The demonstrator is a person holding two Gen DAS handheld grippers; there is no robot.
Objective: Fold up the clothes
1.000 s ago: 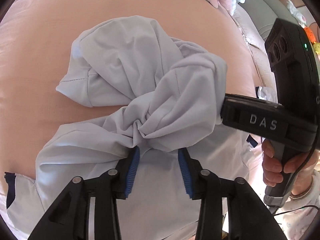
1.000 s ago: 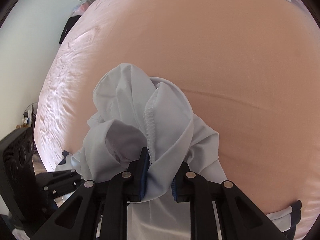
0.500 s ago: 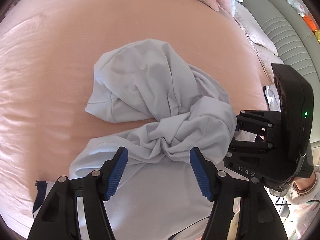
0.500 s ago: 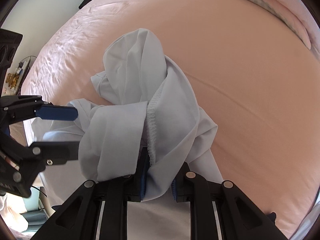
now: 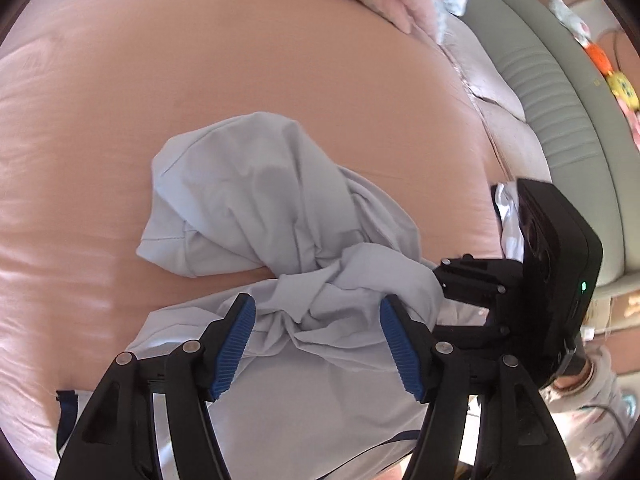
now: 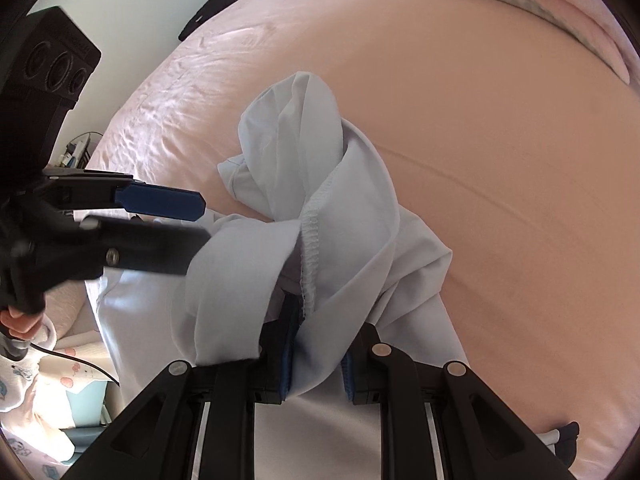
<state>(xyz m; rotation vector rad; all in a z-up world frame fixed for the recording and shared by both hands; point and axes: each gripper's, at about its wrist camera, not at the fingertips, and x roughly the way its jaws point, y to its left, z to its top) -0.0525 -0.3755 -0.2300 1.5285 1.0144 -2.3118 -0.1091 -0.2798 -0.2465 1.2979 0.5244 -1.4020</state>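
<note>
Right tongs (image 6: 316, 360) on unlabelled garment (image 6: 344, 216)

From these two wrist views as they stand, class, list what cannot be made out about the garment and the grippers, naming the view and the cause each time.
- Left wrist view: the pale blue garment is bunched, so its type and shape are unclear; its lower part runs off the bottom edge.
- Right wrist view: the right gripper has cloth draped over its pads, hiding how much is pinched.
- Right wrist view: the left gripper is motion-blurred.
- Both views: the bed is cut off by the fisheye rim.
</note>
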